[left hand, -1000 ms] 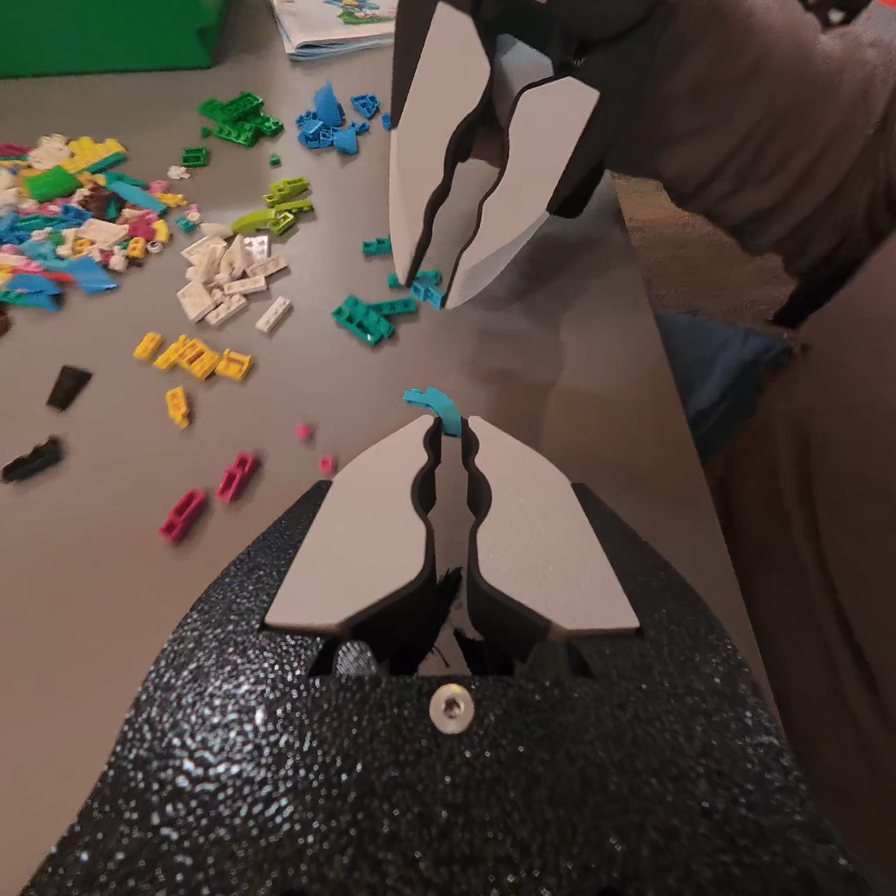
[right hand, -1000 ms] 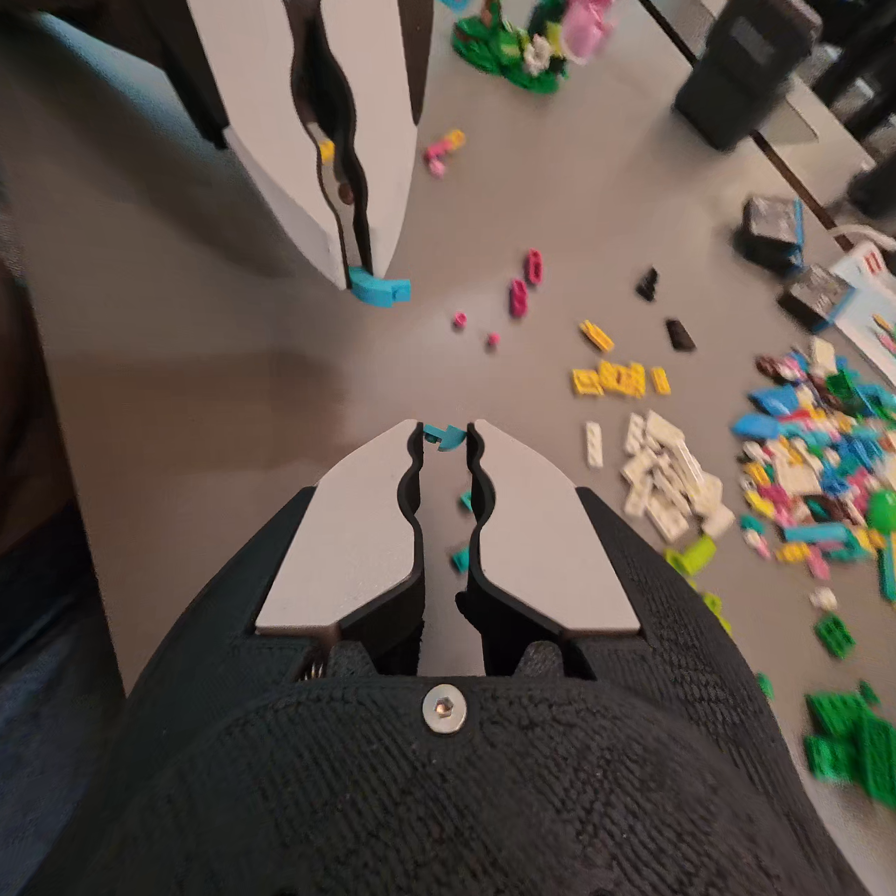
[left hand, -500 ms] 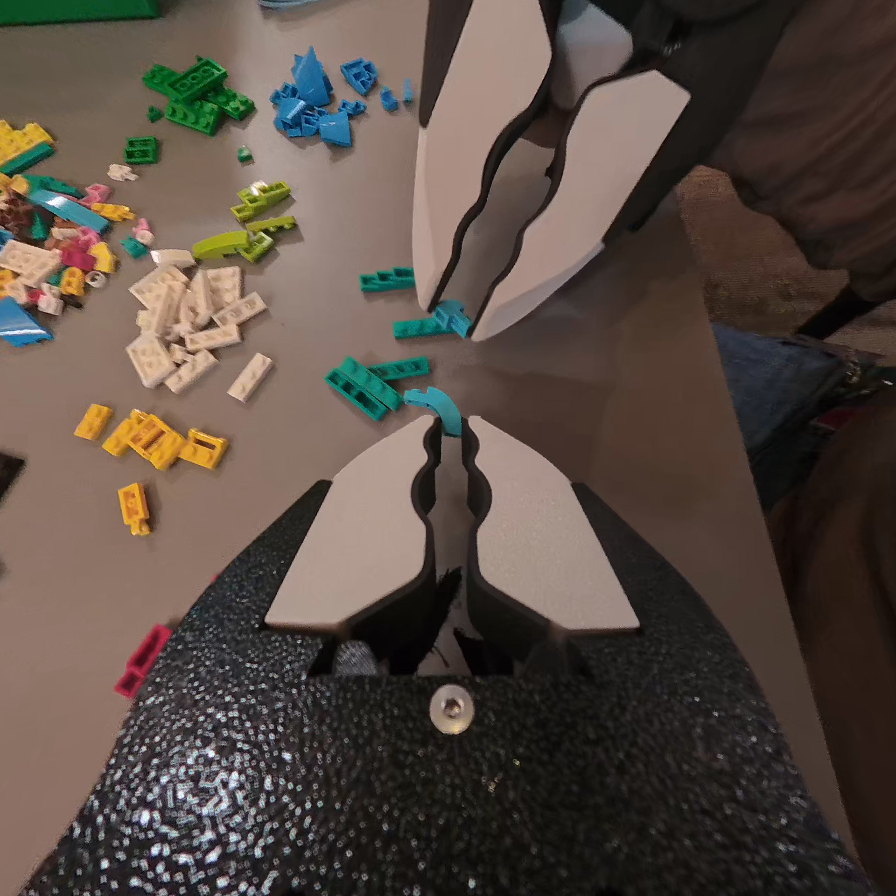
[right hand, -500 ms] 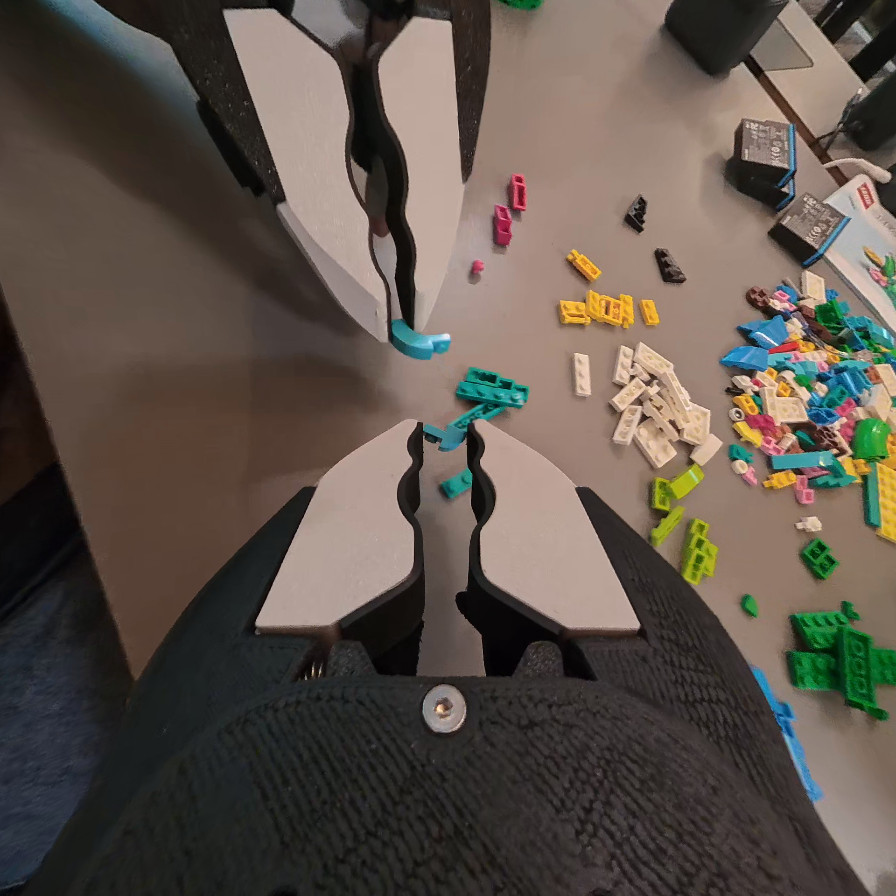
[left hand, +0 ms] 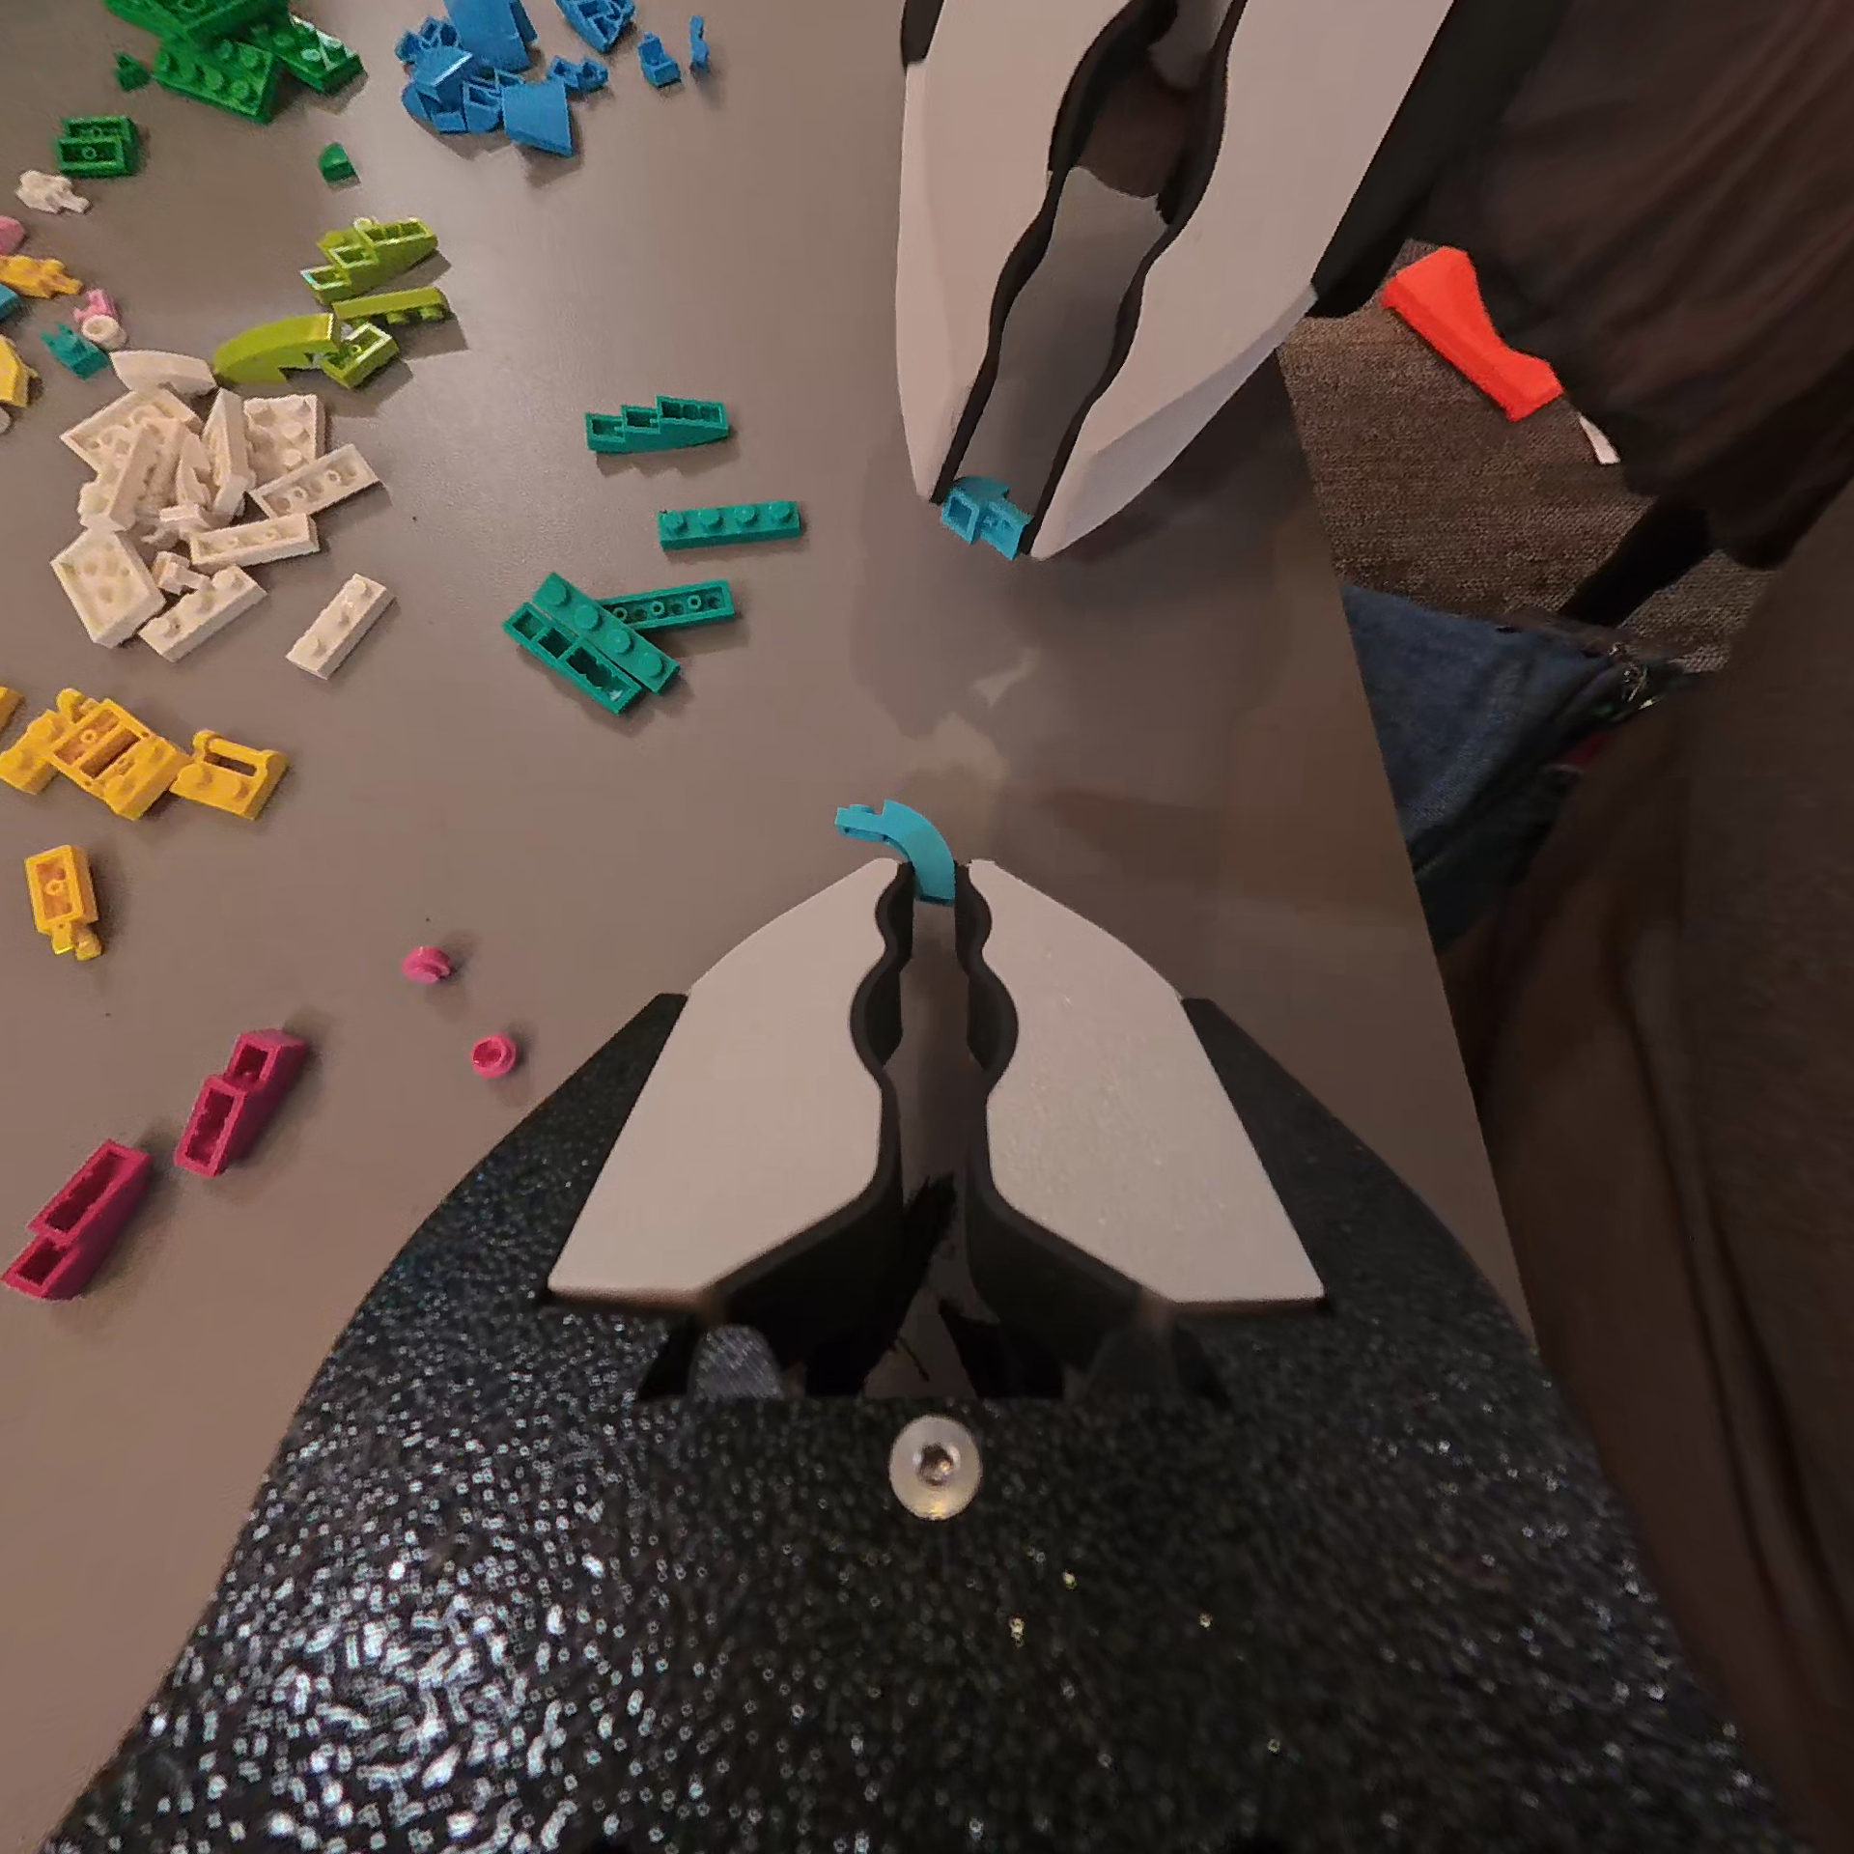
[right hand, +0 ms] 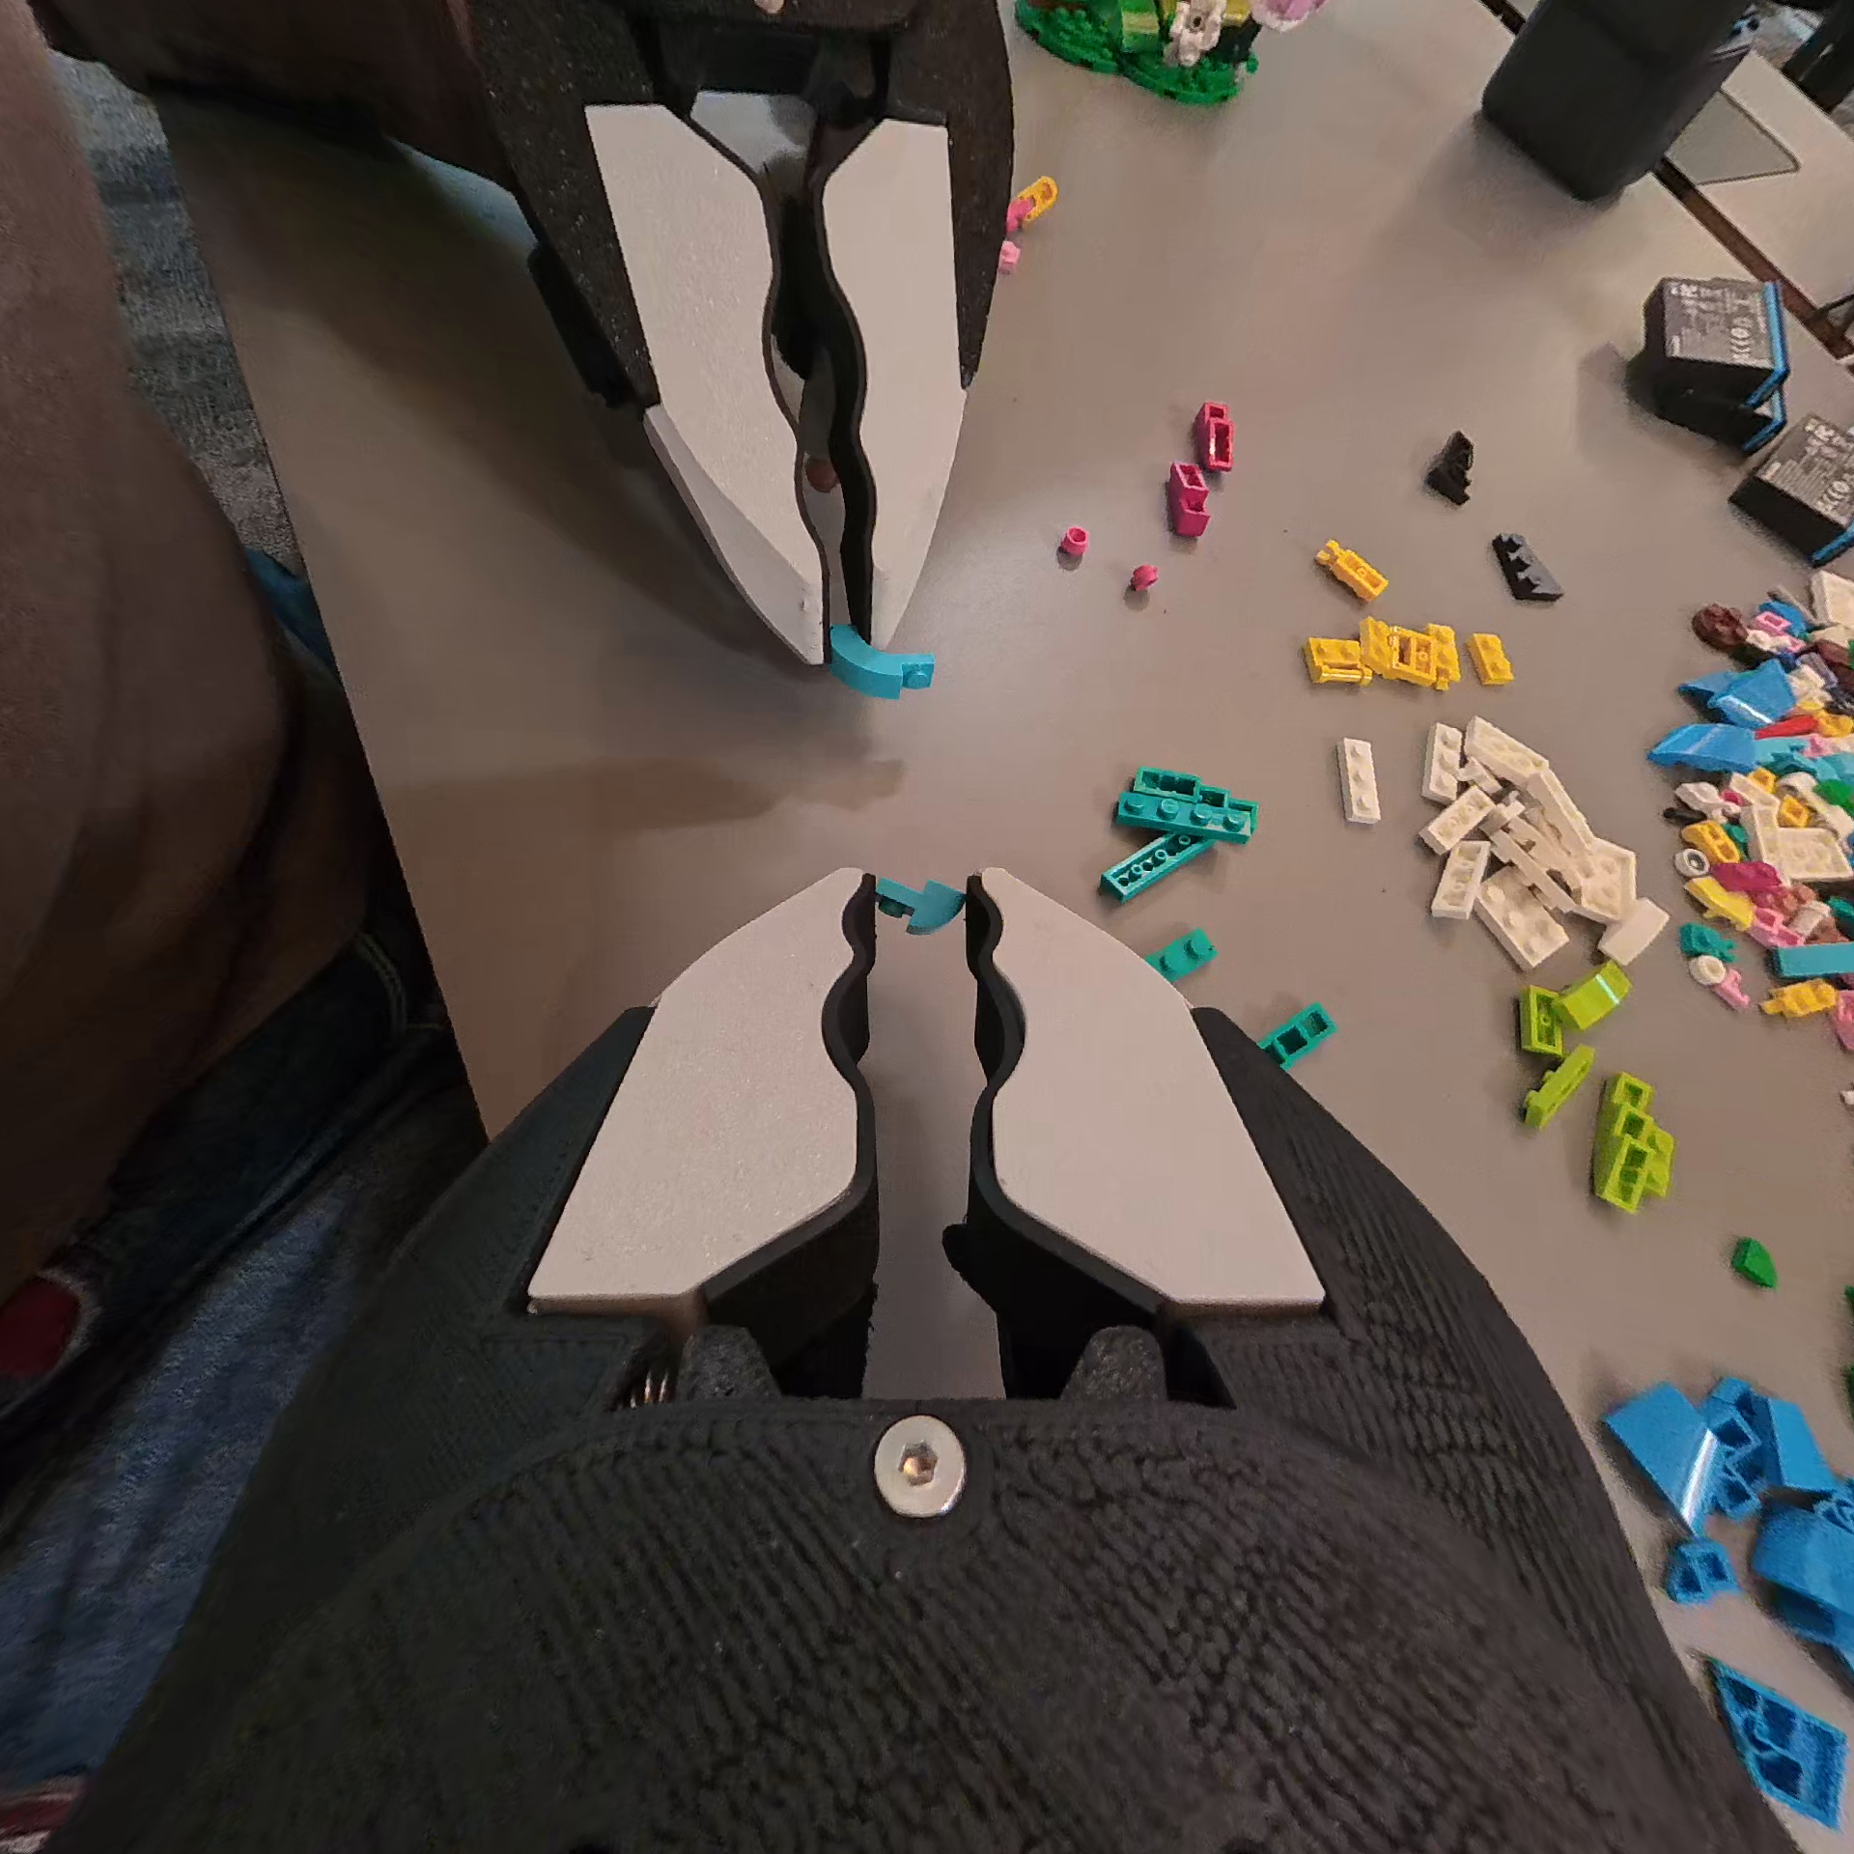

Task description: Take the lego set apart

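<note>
Showing only in right wrist view: black blocks (right hand: 1718, 351) w/ blue edges.

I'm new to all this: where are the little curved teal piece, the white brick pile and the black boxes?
Curved teal piece (left hand: 918, 848), left wrist view, its arched back.
White brick pile (left hand: 191, 507), left wrist view, pile's middle.
Black boxes (right hand: 1711, 346), right wrist view, one box's top.

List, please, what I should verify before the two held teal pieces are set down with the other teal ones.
1. Left gripper shut on curved teal piece: ok.
2. Right gripper shut on small teal piece: ok.
3. The two pieces are separate: ok.
4. Teal pile in view on the table: ok.
5. Grip depth: not ok, both pieces sit only at the tips of the jaws.
</note>
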